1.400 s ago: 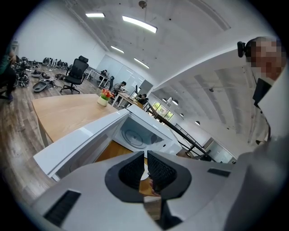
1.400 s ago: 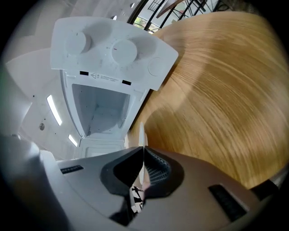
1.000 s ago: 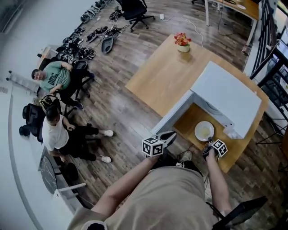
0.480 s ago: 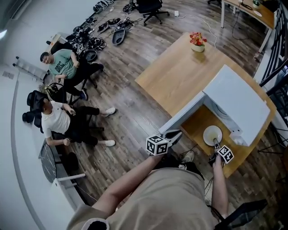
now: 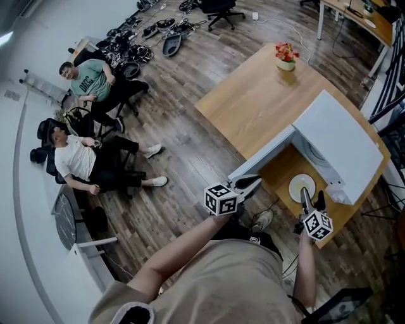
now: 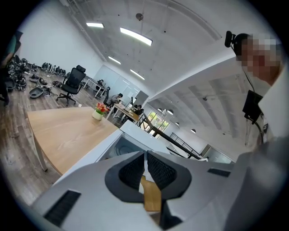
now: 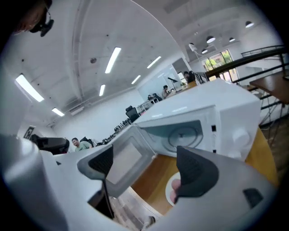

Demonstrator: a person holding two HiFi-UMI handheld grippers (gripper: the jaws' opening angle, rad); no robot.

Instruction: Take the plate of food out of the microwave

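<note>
L gripper closed, R gripper just spread, empty.

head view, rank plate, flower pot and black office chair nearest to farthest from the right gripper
1. plate, just ahead of the right gripper.
2. flower pot, at the table's far end.
3. black office chair, beyond the table.

The microwave is white all over, and its open door is the same white around a greyish window. The plate is white, creamier toward its middle. The surface is light honey wood. The floor is dark brown planks with streaky grain. Red and orange flowers stand in a white pot. The left tongs and right tongs are grey with black textured pads. The left cube and right cube carry black squares on white.
</note>
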